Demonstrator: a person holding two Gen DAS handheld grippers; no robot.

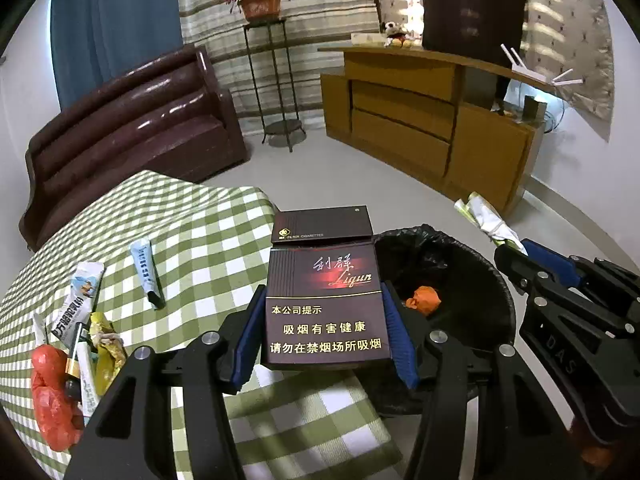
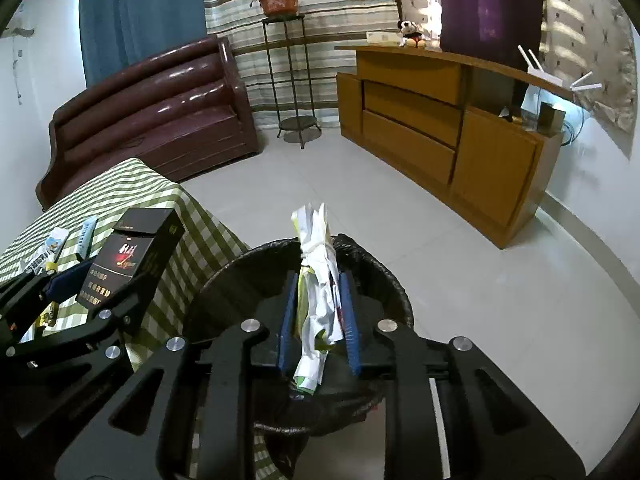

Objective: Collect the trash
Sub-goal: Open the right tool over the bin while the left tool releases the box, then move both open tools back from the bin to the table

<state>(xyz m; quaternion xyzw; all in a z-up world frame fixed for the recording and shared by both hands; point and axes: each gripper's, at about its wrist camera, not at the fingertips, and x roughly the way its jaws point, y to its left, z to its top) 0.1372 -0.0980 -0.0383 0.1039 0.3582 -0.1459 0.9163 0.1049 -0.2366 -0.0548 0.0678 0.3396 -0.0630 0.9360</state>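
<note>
Biggest first: the surface [image 1: 192, 224] w/ green-white check cloth sits left of you, its corner right next to the trash bin [image 1: 492, 276]. Bin has a black liner and stands on the floor just beside the surface; an orange scrap [image 1: 424, 300] lies inside it.

Your left gripper [image 1: 326, 320] has its jaws pinching a dark red cigarette pack [image 1: 324, 300] by both long sides, lid flipped open. Pack hangs over the surface edge, partly across the bin rim.

Your right gripper [image 2: 318, 312] has its jaws pressed onto a crumpled white-green wrapper [image 2: 318, 288], held upright, directly above the bin opening. In the left view that wrapper pokes out past the blue pads at far right.

Rest of the trash lies on the cloth, left side: red plastic bag [image 1: 50, 392] at the near edge, a yellow wrapper [image 1: 102, 352] touching it, a white-blue sachet [image 1: 82, 296] just behind, and a small tube-like packet [image 1: 146, 272] apart from the pile, nearer the middle.
</note>
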